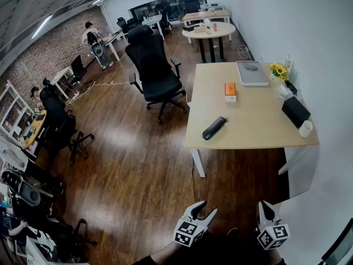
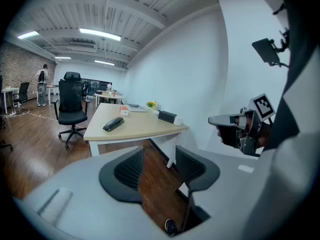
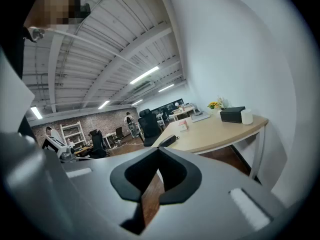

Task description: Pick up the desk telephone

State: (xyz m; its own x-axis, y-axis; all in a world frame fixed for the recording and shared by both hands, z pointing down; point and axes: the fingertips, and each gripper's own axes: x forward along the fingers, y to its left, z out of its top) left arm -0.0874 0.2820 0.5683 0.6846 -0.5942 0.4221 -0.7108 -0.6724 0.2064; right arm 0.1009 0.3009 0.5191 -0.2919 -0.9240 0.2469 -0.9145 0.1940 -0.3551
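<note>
The left gripper point(image 1: 206, 207) sits at the bottom edge of the head view, its jaws a little apart with only floor showing between them. The right gripper point(image 1: 267, 206), just to its right, has its jaw tips pressed together on nothing. Both hang over the wooden floor point(image 1: 138, 175), well short of the desk point(image 1: 259, 128) that fills the right centre of the frame. The telephone point(image 1: 214, 128), a dark oblong, lies near the desk's lower left edge. It lies apart from the orange box point(image 1: 230, 91) above it, and from the black box point(image 1: 295, 111) and cup point(image 1: 305, 128) at the far right. A chair point(image 1: 154, 65) stands to the desk's upper left. The step in hand looks like the approach, with nothing reached yet. The next move likely calls for closing in on the desk and bringing one gripper over the telephone. Its jaws should be spread enough to span the narrow width and set across the long axis; the right gripper would have to open first.
</note>
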